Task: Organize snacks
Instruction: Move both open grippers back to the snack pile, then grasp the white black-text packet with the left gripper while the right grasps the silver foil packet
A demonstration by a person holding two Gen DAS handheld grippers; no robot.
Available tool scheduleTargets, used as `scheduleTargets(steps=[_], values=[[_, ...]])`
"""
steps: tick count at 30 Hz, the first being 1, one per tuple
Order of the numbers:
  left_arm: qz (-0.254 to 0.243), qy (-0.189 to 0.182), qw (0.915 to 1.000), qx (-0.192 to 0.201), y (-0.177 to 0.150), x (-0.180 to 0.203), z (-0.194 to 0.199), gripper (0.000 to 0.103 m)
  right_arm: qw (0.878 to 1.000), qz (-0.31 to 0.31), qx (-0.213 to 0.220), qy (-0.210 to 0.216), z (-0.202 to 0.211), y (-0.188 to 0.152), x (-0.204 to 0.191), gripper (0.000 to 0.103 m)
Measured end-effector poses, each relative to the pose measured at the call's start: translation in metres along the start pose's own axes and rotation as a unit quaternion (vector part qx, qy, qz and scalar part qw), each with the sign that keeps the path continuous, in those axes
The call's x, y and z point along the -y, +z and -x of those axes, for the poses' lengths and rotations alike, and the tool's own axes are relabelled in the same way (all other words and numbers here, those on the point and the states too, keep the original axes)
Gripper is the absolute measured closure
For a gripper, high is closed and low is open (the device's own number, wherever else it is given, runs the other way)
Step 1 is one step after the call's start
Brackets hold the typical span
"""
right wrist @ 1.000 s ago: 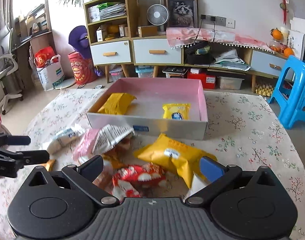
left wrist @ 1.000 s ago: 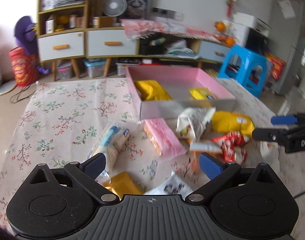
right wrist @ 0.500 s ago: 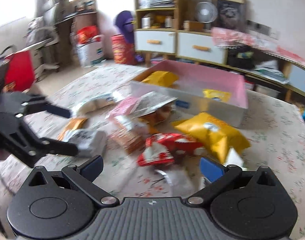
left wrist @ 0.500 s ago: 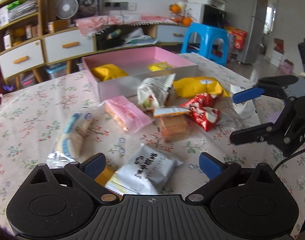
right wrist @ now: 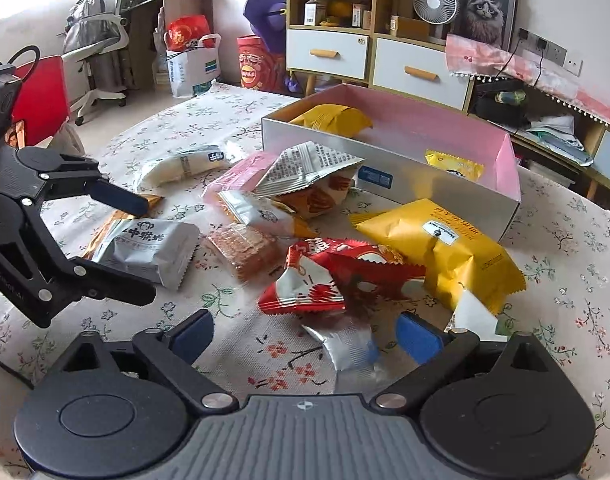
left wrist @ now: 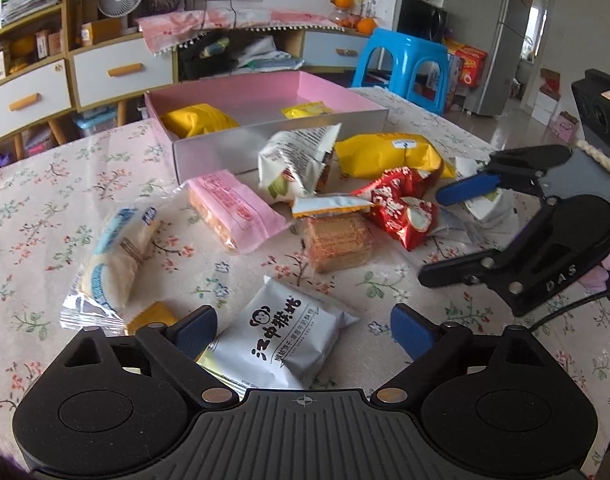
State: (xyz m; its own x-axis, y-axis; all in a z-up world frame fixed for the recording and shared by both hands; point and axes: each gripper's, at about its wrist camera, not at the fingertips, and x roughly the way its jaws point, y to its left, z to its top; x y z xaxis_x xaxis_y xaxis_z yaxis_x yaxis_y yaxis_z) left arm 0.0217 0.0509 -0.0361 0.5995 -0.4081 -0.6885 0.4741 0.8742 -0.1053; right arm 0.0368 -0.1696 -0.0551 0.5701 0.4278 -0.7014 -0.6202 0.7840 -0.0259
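Looking along the left gripper [left wrist: 303,326], its blue-padded jaws stood wide apart and empty above a grey-white packet [left wrist: 279,344] lying flat on the floral tablecloth [left wrist: 45,184]. Only two yellow snacks lay inside the pink box [left wrist: 265,96]: a large yellow bag [left wrist: 199,120] at its left end and a small yellow packet [left wrist: 307,110] toward the right, so the job looked barely begun. Outside the box were a pale bun in clear wrap [left wrist: 115,256], a pink wafer pack [left wrist: 235,210], a white printed bag [left wrist: 295,162] leaning against the box wall, a clear pack of biscuits [left wrist: 337,240], a red bag [left wrist: 401,208] and a long yellow bag [left wrist: 389,154]. The right gripper [left wrist: 445,236] hovered at the right side, jaws apart, holding nothing. From the right wrist, that gripper [right wrist: 305,334] was likewise spread, with a small silver sachet [right wrist: 349,346] on the cloth between its fingers but not pinched. The red bag [right wrist: 333,276] lay just ahead and the long yellow bag [right wrist: 441,248] beside it, near the box's [right wrist: 445,182] silver front wall. The left gripper [right wrist: 129,248] hung over the grey-white packet [right wrist: 149,250], open. The loose snacks overlapped in a heap before the box, so I judged that picking one cleanly would risk dragging its neighbours, and the box's front wall would have to be cleared on every transfer.
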Motion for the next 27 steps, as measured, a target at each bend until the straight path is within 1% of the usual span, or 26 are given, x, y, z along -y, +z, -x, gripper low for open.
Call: scheduleTargets(steps=[3, 5, 10, 13, 16, 19, 21, 24, 27], values=[[-0.005, -0.007, 0.9999, -0.007, 0.000, 0.003, -0.001, 0.016, 1.000, 0.006, 0.002, -0.002, 0.001, 0.000, -0.001, 0.024], [-0.007, -0.011, 0.9999, -0.010, -0.001, 0.006, 0.001, 0.018, 1.000, 0.011, 0.003, 0.000, 0.003, 0.000, -0.003, 0.032], [-0.011, -0.015, 0.9997, -0.018, -0.005, 0.012, 0.002, 0.022, 1.000, 0.025, 0.000, 0.010, 0.007, -0.001, -0.009, 0.041], [-0.015, -0.014, 0.9996, -0.019, -0.007, 0.016, 0.003, 0.023, 0.999, 0.028, -0.005, 0.026, 0.010, -0.002, -0.013, 0.047], [-0.019, -0.009, 0.9996, -0.018, -0.009, 0.019, 0.003, 0.023, 0.999, 0.039, -0.014, 0.036, 0.010, -0.004, -0.018, 0.047], [-0.020, -0.004, 0.9997, -0.015, -0.010, 0.021, 0.003, 0.024, 0.998, 0.052, -0.017, 0.029, 0.009, -0.006, -0.022, 0.046], [-0.018, -0.001, 0.9998, -0.012, -0.011, 0.021, 0.003, 0.024, 0.998, 0.047, -0.017, 0.028, 0.007, -0.006, -0.021, 0.046], [-0.017, 0.005, 0.9998, -0.009, -0.011, 0.021, 0.003, 0.029, 0.999, 0.042, -0.016, 0.025, 0.006, -0.005, -0.020, 0.045], [-0.011, 0.013, 0.9998, -0.006, -0.010, 0.019, 0.004, 0.039, 0.999, 0.042, -0.012, 0.021, 0.007, -0.006, -0.020, 0.049]])
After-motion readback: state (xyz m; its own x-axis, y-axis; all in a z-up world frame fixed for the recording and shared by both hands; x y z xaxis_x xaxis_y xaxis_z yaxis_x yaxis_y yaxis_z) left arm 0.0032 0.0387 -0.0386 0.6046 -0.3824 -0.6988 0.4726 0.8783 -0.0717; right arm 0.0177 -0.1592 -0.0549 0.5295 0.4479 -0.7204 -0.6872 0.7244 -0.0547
